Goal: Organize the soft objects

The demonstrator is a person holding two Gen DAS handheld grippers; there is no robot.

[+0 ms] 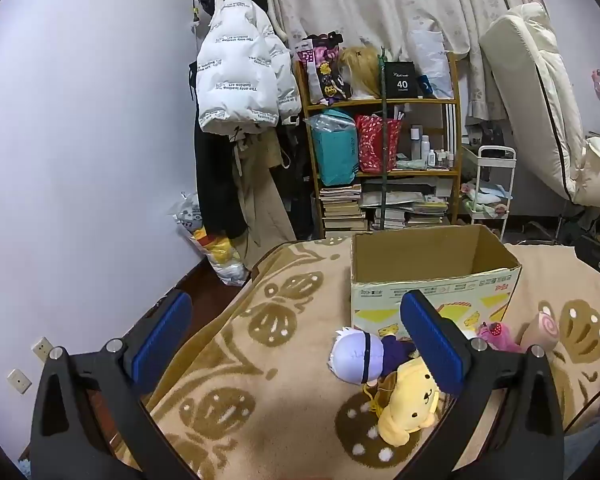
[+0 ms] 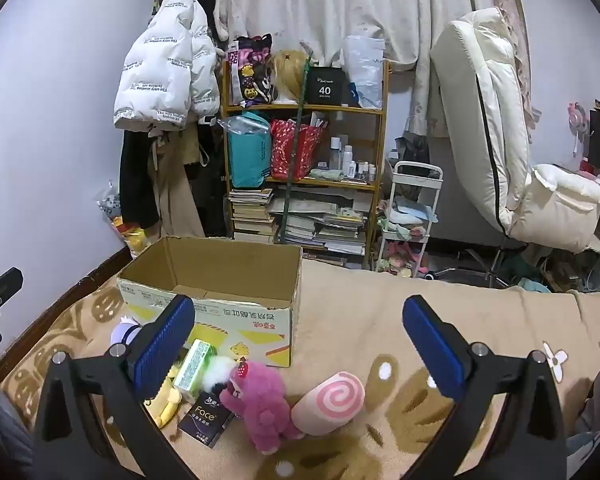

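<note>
Pink bear (image 2: 266, 404) lying just ahead of spread, empty right fingers (image 2: 160, 344); left fingers (image 1: 430, 344) spread too, beside yellow dog (image 1: 410, 404).

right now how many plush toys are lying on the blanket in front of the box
4: a white-haired doll nearest the cardboard box, a yellow dog just in front of it, a pink bear in the middle, a pink swirl roll beside it. Others may be hidden.

A bed with a beige patterned blanket (image 2: 380, 320) carried an open cardboard box (image 2: 220, 280), a pink plush bear (image 2: 262, 404), a swirl-roll plush (image 2: 332, 400), a yellow dog plush (image 1: 410, 404), a white-haired doll (image 1: 358, 354) and a dark packet (image 2: 206, 424).
</note>
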